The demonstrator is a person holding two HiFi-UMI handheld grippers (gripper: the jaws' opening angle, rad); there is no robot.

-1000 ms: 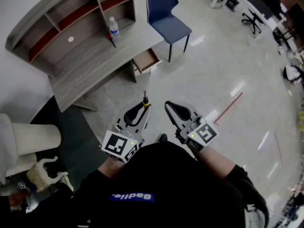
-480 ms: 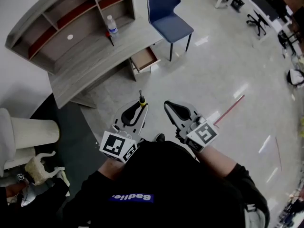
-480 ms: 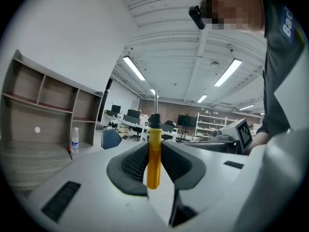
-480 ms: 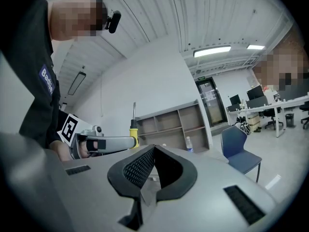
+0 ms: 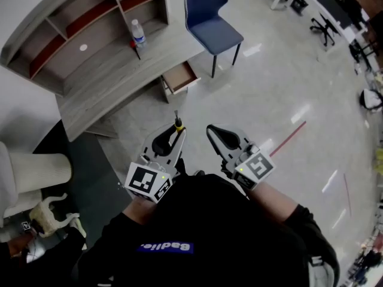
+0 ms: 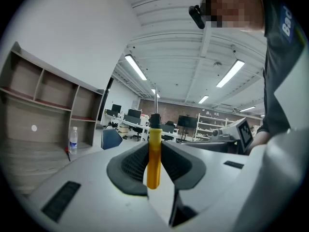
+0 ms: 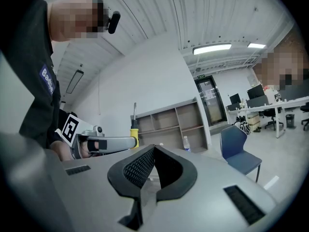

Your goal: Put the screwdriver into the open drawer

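A screwdriver (image 5: 177, 126) with a yellow handle (image 6: 153, 156) stands upright between the jaws of my left gripper (image 5: 169, 141), which is shut on it; its metal shaft points up past the pads. The same tool (image 7: 134, 135) shows in the right gripper view, sticking out of the left gripper (image 7: 104, 143). My right gripper (image 5: 220, 137) hovers beside the left one over the floor, shut, with nothing between its pads (image 7: 142, 166). The open drawer (image 5: 181, 76) juts from the grey desk (image 5: 119, 82), some way ahead of both grippers.
A water bottle (image 5: 138, 36) stands on the desk below the shelf unit (image 5: 72, 23). To the drawer's right stands a blue chair (image 5: 209, 23). A red line (image 5: 287, 138) marks the floor at right. A white ribbed cylinder (image 5: 36, 172) sits at left.
Both grippers have come a little forward toward the desk, side by side. The screwdriver stays in the left grip.
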